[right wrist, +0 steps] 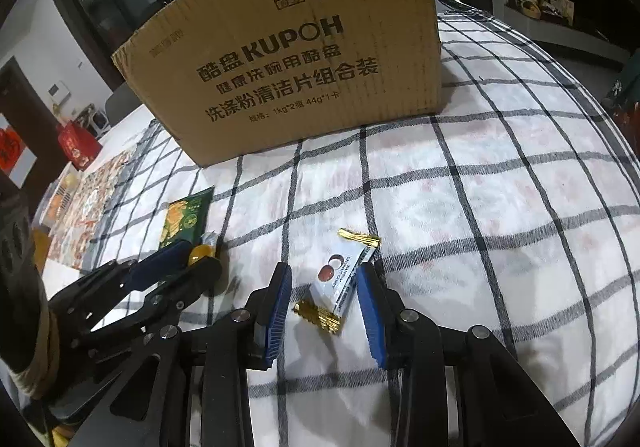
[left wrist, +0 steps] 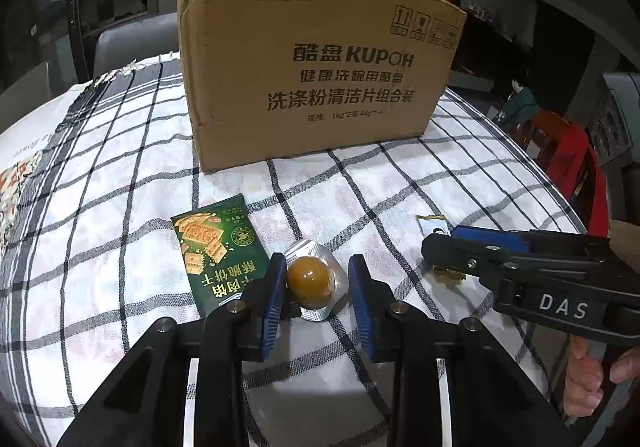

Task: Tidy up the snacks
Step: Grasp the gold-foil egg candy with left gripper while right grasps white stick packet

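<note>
Left wrist view: both tongs spread wide, each straddling one small snack on the checked counter (left wrist: 400, 183), with neither snack gripped.

The left tongs (left wrist: 316, 283) stand released around a foil-backed blister (left wrist: 314, 281) with an amber dome, beside a green cracker packet (left wrist: 218, 247). The dome looks stiff but smooth, likely to slip, so I would pinch across its sides, not the thin foil rim. The right tongs (right wrist: 325, 295), also released, flank a white candy (right wrist: 340, 277) with gold crimped ends; it seems light and crinkly, best taken across its firm middle. Only the right wrist view shows the whole candy; from the left it is mostly hidden behind the other tool. Neither view sees into the cardboard box (left wrist: 320, 59) behind.
</note>
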A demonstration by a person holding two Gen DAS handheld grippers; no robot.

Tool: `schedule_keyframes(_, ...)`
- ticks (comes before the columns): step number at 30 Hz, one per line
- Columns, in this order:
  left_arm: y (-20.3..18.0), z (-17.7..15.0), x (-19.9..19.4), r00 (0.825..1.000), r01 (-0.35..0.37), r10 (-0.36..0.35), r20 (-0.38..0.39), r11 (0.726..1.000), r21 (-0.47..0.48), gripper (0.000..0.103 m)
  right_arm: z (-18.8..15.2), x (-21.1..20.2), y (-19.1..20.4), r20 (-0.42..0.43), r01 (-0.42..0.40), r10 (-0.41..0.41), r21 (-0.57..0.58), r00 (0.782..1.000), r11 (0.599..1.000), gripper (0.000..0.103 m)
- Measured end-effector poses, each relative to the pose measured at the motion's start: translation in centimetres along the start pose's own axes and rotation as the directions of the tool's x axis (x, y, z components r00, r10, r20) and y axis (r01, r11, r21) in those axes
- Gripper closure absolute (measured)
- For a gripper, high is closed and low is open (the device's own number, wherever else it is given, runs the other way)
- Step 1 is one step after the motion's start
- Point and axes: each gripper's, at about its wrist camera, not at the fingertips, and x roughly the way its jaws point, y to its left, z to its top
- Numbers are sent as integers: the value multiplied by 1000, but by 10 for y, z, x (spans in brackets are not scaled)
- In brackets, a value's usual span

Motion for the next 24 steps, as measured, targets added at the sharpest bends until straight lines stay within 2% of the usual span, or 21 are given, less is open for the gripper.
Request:
schedule_keyframes(5, 0, -1, 0, 1000, -3, 3, 3, 1000, -7, 71, 1, 4, 3, 0, 26, -26, -20, 1000, 999, 73)
schedule_keyframes(7, -1, -1, 0, 1000, -8, 8, 5, 1000, -5, 71, 2, 5, 4, 2, 43, -43, -39, 999, 998, 80)
schedule_keyframes(14, -1, 0, -2, 1000, -10, 10, 8, 1000, -21, 72, 1, -1, 8, 17, 40, -39, -69, 999, 997, 82)
schedule_keyframes(24, -6, 10, -29, 997, -1, 3, 71, 999, -34, 72, 5, -28, 18, 65, -3, 10, -96, 998, 995, 82)
